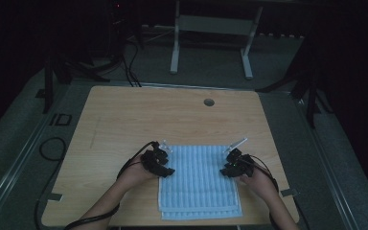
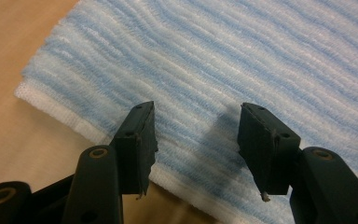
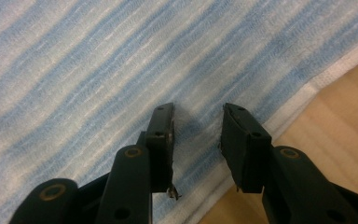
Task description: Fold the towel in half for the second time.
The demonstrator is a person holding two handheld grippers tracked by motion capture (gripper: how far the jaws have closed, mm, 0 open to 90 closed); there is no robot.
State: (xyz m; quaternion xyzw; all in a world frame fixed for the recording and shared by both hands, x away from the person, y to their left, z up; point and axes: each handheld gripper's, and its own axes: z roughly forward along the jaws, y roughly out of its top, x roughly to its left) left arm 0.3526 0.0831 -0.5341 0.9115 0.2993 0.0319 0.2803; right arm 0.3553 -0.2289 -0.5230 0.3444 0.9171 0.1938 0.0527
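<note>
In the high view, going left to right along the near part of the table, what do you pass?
Bare table → left gripper at the towel's left edge → blue striped towel → right gripper at its right edge → bare table.

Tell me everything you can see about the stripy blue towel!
The towel is light blue with paler ribbed stripes and a white hem; it looks soft and fluffy. It lies flat, folded into layers whose edges step out at the near end, on the wooden table, close to the person's side. The left hand-held gripper sits over its left edge and the right hand-held gripper over its right edge, both with jaws apart and nothing pinched between them.
</note>
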